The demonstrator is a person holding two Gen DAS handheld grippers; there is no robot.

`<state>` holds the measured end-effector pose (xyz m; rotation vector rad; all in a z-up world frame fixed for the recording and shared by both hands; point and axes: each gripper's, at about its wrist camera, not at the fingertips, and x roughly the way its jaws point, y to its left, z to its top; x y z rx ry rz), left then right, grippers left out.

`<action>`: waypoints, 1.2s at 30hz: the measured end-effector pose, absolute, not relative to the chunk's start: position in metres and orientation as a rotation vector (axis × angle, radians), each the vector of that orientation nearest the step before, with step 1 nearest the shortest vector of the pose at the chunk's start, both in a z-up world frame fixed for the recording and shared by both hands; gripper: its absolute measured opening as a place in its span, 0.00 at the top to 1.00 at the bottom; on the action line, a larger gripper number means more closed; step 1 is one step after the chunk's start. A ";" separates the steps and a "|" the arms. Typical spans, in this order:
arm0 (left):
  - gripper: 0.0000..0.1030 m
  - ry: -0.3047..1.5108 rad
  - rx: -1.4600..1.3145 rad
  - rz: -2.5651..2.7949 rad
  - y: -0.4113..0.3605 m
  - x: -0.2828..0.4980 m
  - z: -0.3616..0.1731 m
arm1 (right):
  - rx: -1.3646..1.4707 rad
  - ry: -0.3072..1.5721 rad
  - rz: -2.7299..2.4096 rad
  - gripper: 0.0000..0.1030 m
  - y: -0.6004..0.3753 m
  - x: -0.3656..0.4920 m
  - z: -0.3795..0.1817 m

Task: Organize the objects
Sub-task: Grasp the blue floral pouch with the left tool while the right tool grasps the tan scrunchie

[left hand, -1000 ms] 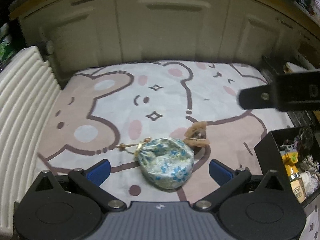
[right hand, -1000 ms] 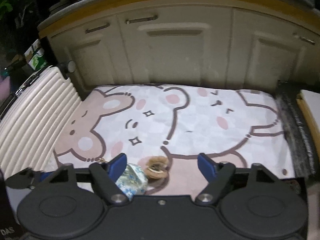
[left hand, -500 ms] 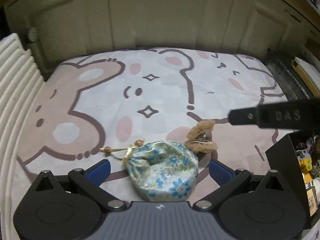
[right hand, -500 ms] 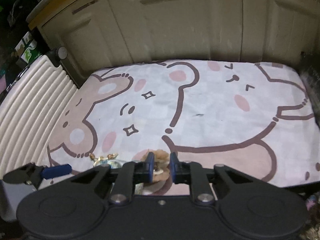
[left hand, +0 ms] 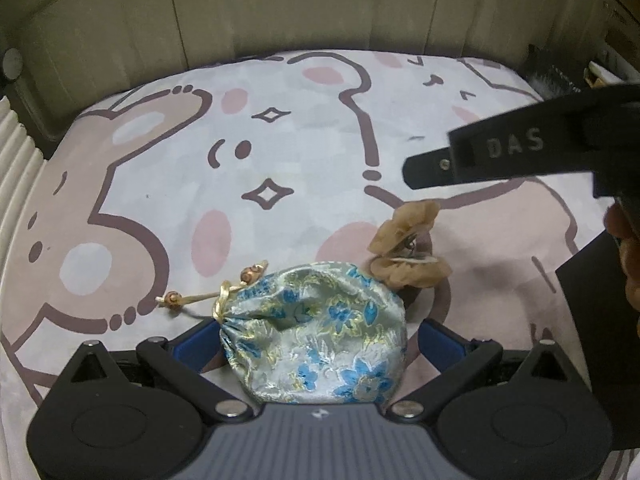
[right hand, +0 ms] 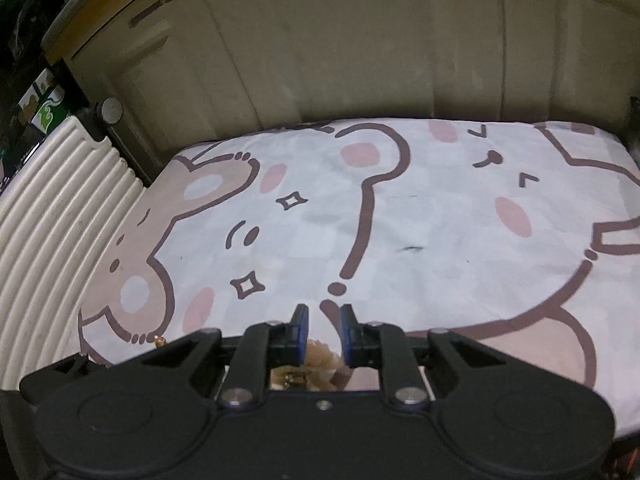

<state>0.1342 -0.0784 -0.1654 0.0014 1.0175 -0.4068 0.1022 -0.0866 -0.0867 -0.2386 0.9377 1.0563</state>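
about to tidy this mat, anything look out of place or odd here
Nothing looks damaged or spilled. Two loose items lie on the cartoon mat: a floral drawstring pouch slumped on its side, cord trailing left, and a tan fuzzy hair clip beside it.

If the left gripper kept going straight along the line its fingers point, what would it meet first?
Most likely the floral drawstring pouch: it lies on the cartoon mat right between the open fingers of the left gripper. The tan fuzzy hair clip lies just beyond, to the right. Depth is hard to judge through the fisheye.
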 end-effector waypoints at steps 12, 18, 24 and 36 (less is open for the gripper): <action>0.00 1.055 -0.036 -0.366 -0.069 0.140 -0.177 | -0.420 0.971 1.174 0.82 -0.090 0.088 -0.096; 0.09 1.075 -0.097 -0.373 -0.061 0.142 -0.177 | -0.502 0.924 1.252 0.72 -0.099 0.079 -0.093; 0.12 1.095 -0.141 -0.315 -0.043 0.144 -0.178 | -0.581 0.807 1.307 0.66 -0.105 0.067 -0.086; 0.12 1.124 -0.229 -0.200 -0.016 0.149 -0.182 | -0.606 0.845 1.349 0.35 -0.106 0.052 -0.087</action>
